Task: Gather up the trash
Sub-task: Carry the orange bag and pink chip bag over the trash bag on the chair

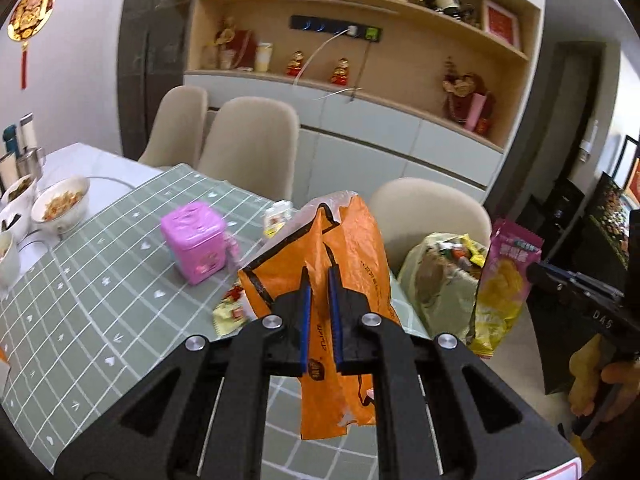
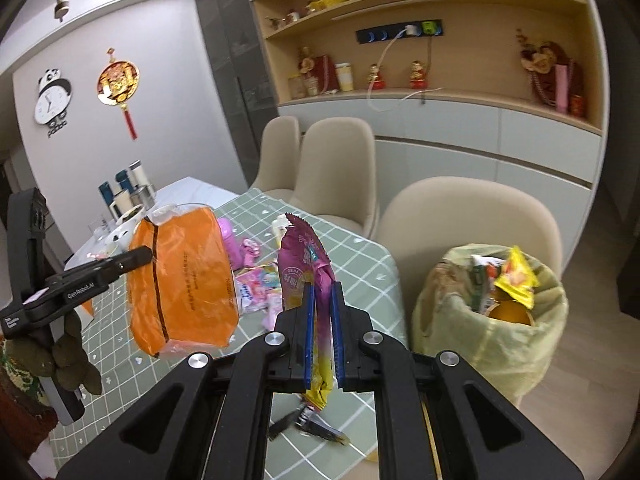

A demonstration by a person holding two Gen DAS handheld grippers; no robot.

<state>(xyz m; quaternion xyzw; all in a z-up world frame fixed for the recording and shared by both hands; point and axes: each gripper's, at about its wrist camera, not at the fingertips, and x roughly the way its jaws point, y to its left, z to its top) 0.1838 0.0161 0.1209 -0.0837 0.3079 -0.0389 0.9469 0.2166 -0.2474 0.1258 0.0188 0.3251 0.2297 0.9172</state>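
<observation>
My left gripper (image 1: 319, 276) is shut on an orange plastic wrapper (image 1: 344, 240) and holds it above the table; the same orange wrapper (image 2: 188, 276) shows in the right wrist view at the tip of the left gripper (image 2: 146, 255). My right gripper (image 2: 322, 292) is shut on a purple and yellow snack bag (image 2: 302, 268), seen from the left wrist view as the snack bag (image 1: 502, 280) hanging at the right gripper (image 1: 534, 271). A pale green trash bag (image 2: 508, 332), full of wrappers, stands on the floor right of the table; the trash bag (image 1: 436, 280) also shows beyond the table's corner.
On the green checked tablecloth (image 1: 100, 300) sit a pink box (image 1: 194, 246), small wrappers (image 1: 230, 308) and pink packets (image 2: 256, 284). Bowls of food (image 1: 60, 204) stand at the far left. Beige chairs (image 2: 468, 220) line the table's far side. A dark wrapper (image 2: 312, 424) lies under my right gripper.
</observation>
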